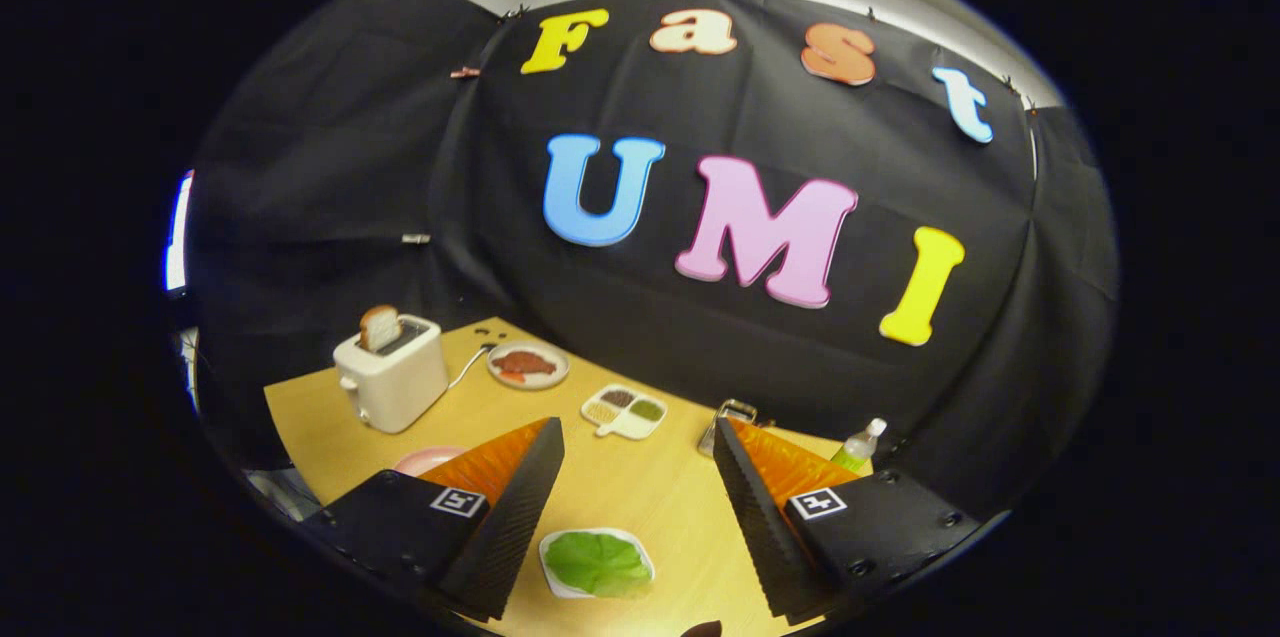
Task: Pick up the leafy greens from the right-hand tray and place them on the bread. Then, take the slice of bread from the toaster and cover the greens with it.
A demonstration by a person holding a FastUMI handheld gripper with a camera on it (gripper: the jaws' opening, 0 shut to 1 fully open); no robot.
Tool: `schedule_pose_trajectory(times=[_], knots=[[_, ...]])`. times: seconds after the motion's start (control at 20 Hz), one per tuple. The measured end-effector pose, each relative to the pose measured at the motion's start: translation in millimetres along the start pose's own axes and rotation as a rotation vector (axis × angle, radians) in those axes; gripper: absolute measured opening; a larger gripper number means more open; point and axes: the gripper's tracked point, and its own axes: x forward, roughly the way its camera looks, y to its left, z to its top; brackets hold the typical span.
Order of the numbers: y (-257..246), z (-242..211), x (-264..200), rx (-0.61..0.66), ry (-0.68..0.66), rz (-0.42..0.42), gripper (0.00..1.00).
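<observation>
Gripper: the gripper is seen held above the wooden table, its fingers spread wide apart and nothing gripped between them
Leafy greens: a green leaf is seen on a small white tray, between the two fingers and low down near their bases, touched by neither
Toaster: a white toaster is placed at about 10 o'clock from the fingertips, well beyond the left finger
Bread in toaster: a slice of bread is seen standing upright out of the toaster's slot
Pink plate: a pink plate is partly hidden behind the left finger; what lies on it cannot be told
Further items: a plate with reddish food at 11 o'clock, a divided dish at 12 o'clock, a bottle at 3 o'clock beyond the right finger
</observation>
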Motion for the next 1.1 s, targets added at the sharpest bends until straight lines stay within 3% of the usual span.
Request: schedule_pose_trajectory(times=[0.5, 1.05, 1.1], knots=[[28, -203, 52, 0.008, 0.43, 0.198, 0.86], [37, -295, 98, 0.022, 0.691, 0.272, 0.79], [38, -300, 98, 0.023, 0.711, 0.276, 0.73]])
